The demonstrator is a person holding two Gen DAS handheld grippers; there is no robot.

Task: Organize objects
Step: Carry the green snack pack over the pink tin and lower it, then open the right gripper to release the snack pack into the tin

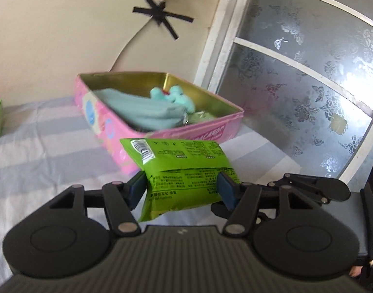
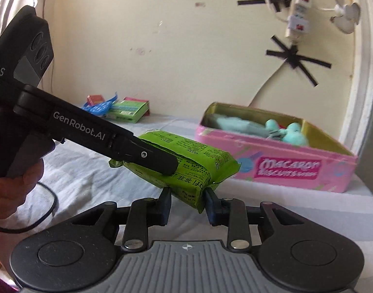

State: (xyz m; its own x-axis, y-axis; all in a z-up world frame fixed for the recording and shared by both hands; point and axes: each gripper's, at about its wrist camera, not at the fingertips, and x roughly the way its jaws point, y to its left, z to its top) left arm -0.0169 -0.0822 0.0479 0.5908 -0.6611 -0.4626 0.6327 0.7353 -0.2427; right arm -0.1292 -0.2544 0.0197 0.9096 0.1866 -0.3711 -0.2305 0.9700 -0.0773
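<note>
A green snack packet (image 1: 184,168) hangs above the striped cloth, held from two sides. My left gripper (image 1: 182,189) is shut on its middle, blue pads pressing both faces. In the right wrist view my right gripper (image 2: 187,204) is shut on the lower end of the same packet (image 2: 198,163), and a finger (image 2: 157,157) of the left gripper lies across its top. Just beyond stands an open pink tin (image 1: 108,127), also seen at right as the tin (image 2: 284,168), holding a teal cloth (image 1: 142,107) and a teal plush toy (image 1: 176,97).
A striped cloth (image 1: 40,146) covers the surface. By the back wall lie a green box (image 2: 127,109) and blue wrappers (image 2: 98,107). A frosted window (image 1: 296,85) rises to the right of the tin. A hand (image 2: 13,188) grips the left tool, and a black cable (image 2: 47,207) trails below it.
</note>
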